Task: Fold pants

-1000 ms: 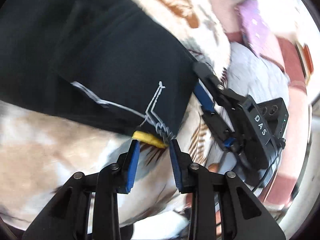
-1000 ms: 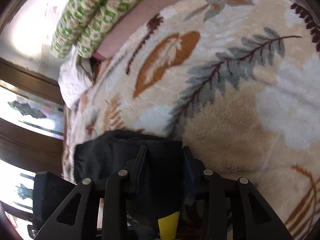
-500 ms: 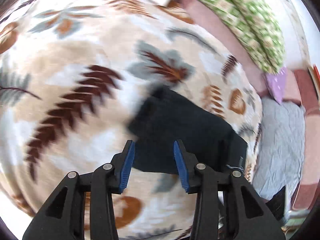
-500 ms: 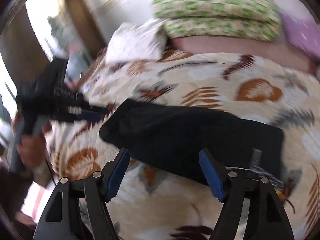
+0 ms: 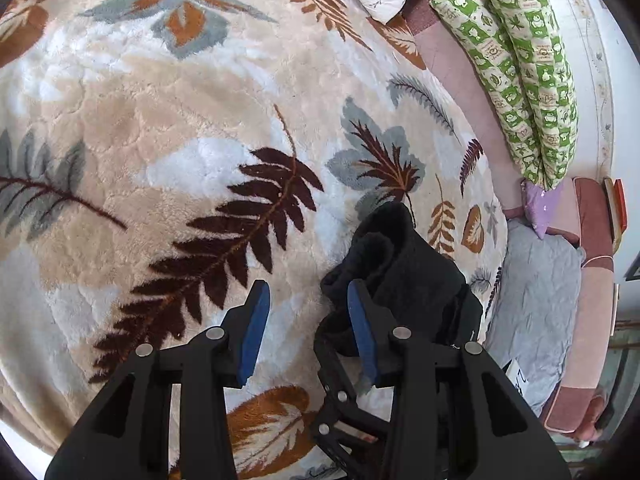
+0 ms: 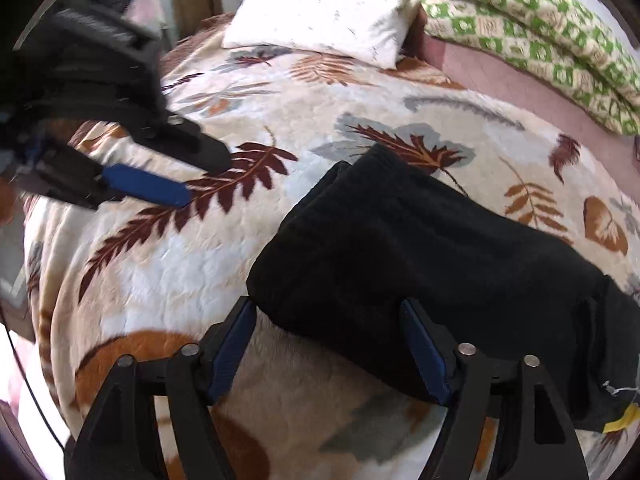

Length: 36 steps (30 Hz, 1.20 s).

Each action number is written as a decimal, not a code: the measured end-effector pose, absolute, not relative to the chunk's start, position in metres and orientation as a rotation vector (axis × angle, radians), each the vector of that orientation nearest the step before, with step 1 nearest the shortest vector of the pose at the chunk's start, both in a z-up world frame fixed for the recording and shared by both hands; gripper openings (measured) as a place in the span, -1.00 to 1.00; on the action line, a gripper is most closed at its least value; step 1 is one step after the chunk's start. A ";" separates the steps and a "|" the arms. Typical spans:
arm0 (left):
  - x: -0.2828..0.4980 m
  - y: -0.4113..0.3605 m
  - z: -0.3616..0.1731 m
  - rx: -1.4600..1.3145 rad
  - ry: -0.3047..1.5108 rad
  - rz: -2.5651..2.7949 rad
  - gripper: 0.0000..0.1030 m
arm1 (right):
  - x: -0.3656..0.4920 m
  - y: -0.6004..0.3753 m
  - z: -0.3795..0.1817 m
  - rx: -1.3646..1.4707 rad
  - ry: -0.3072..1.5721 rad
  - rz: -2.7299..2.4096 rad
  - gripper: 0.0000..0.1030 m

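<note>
The black pants [image 6: 420, 248] lie folded into a thick oblong on the leaf-patterned blanket [image 6: 160, 280], with a yellow tag [image 6: 624, 420] at their right end. My right gripper [image 6: 328, 308] hovers at their near edge. Its jaws are opening, the folded edge lies between the fingertips, and the pads do not press on it. In the left wrist view the pants [image 5: 408, 272] sit just right of my left gripper [image 5: 308, 292], which is open over bare blanket with nothing between its pads. In the right wrist view the left gripper [image 6: 204, 180] shows left of the pants, clear of them.
A white pillow [image 6: 320, 16] and a green-checked bolster [image 6: 540, 20] lie at the head of the bed. A purple cushion [image 5: 540, 204] and grey bedding [image 5: 532, 312] lie beyond the blanket's right edge. Wide blanket [image 5: 160, 120] stretches left of the pants.
Both grippers have left the tagged end of the pants. The right one let go of the fabric and spread wide. The left swung away to the left. The pants now lie folded.
</note>
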<state>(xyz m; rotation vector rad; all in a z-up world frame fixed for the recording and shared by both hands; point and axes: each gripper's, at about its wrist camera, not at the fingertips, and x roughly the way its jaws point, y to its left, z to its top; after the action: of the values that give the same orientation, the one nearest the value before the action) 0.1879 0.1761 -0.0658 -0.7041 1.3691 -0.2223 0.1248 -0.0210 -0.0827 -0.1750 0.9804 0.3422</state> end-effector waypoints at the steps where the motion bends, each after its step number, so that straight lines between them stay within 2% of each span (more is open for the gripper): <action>1: 0.191 0.175 -0.067 -0.702 1.376 -0.231 -0.25 | 0.130 -0.018 -0.085 -0.173 0.983 0.319 0.52; 3: 0.199 0.168 -0.070 -0.692 1.392 -0.262 -0.25 | 0.136 -0.014 -0.086 -0.189 0.957 0.311 0.42; 4: 0.204 0.164 -0.072 -0.695 1.400 -0.283 -0.25 | 0.137 -0.016 -0.086 -0.184 0.942 0.314 0.12; 7: 0.216 0.157 -0.078 -0.741 1.409 -0.332 -0.25 | 0.143 -0.030 -0.082 -0.088 0.933 0.333 -0.54; 9: 0.226 0.152 -0.086 -0.785 1.424 -0.362 -0.25 | 0.142 -0.042 -0.077 -0.043 0.923 0.339 -0.69; 14: 0.244 0.140 -0.104 -0.899 1.436 -0.442 -0.24 | 0.136 -0.049 -0.076 0.002 0.921 0.364 -0.71; 16: 0.249 0.137 -0.107 -0.909 1.426 -0.446 -0.15 | 0.137 -0.048 -0.078 0.013 0.926 0.367 -0.70; 20: 0.258 0.125 -0.109 -0.817 1.460 -0.421 -0.14 | 0.140 -0.051 -0.080 0.066 0.934 0.378 -0.61; 23: 0.262 0.117 -0.107 -0.758 1.477 -0.441 -0.07 | 0.140 -0.052 -0.081 0.101 0.949 0.393 -0.37; 25: 0.263 0.114 -0.106 -0.755 1.476 -0.450 0.13 | 0.137 -0.048 -0.080 0.092 0.944 0.402 -0.03; 28: 0.262 0.106 -0.108 -0.754 1.488 -0.477 0.15 | 0.131 -0.031 -0.081 0.007 0.922 0.389 0.25; 29: 0.261 0.106 -0.108 -0.753 1.486 -0.474 0.14 | 0.130 -0.024 -0.082 -0.034 0.906 0.377 0.24; 30: 0.260 0.106 -0.108 -0.749 1.481 -0.469 -0.04 | 0.130 -0.022 -0.084 -0.053 0.892 0.367 0.19; 31: 0.258 0.106 -0.109 -0.757 1.486 -0.463 -0.49 | 0.131 -0.020 -0.086 -0.064 0.881 0.355 0.08; 34: 0.253 0.107 -0.113 -0.838 1.502 -0.473 -0.72 | 0.138 -0.029 -0.089 -0.001 0.893 0.335 -0.33; 36: 0.250 0.110 -0.110 -0.874 1.476 -0.465 -0.75 | 0.140 -0.042 -0.087 0.075 0.891 0.340 -0.47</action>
<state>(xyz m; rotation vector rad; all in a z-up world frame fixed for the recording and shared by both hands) 0.2503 0.1100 -0.1102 -0.8744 1.4758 -0.4649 0.1401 -0.0418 -0.0869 0.0749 0.8911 0.3399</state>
